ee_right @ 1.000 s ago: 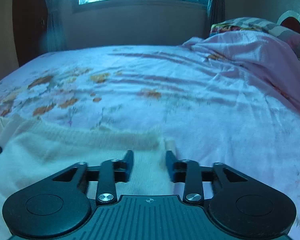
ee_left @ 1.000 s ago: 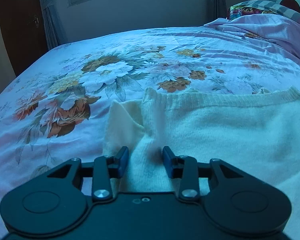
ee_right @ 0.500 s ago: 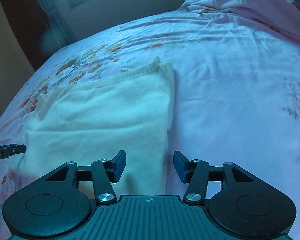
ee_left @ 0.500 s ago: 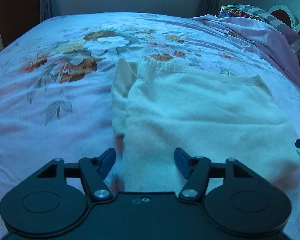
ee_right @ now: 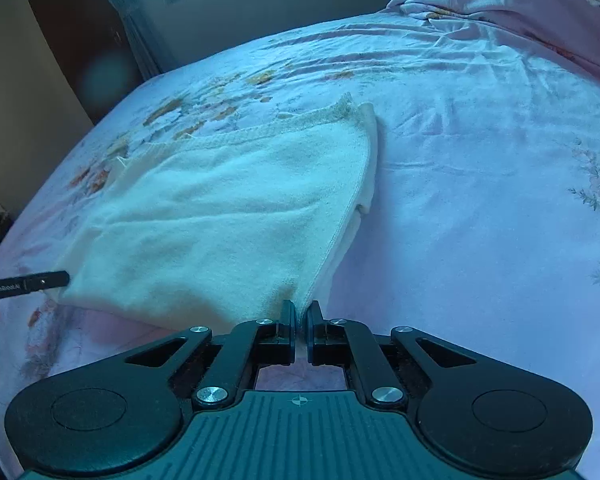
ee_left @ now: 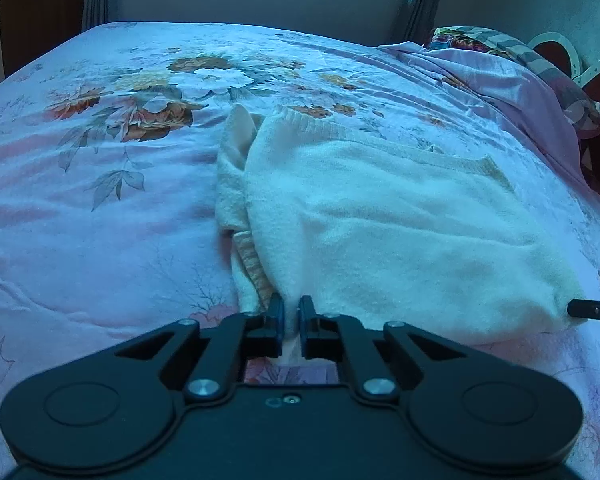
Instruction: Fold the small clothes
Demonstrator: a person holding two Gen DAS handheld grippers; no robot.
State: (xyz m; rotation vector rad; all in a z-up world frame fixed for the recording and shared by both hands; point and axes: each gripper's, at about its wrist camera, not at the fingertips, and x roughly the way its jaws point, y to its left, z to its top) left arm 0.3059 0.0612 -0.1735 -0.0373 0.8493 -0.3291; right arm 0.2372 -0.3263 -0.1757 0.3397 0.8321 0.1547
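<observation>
Cream knit, fuzzy and folded over on itself, my small sweater (ee_left: pixel 400 216) lies in the middle of the bed (ee_left: pixel 100 208), its ribbed hem at the far edge and its near edge lifted slightly off the sheet. At the near left corner my left hand-held gripper (ee_left: pixel 291 312) is closed tight on the fabric, which bunches up between the two blue pads. A folded layer with a ribbed cuff sticks out from under the sweater on the left side, just beyond that gripper. At the near right corner my right hand-held gripper (ee_right: pixel 301 314) is likewise clamped on the stacked layers, the sweater spreading away from it to the far left. Each gripper's black tip shows at the edge of the other's view, touching the sweater's near edge. Around the sweater lies the flowered sheet, and a rumpled pink blanket (ee_right: pixel 520 4) is heaped at the far right.
</observation>
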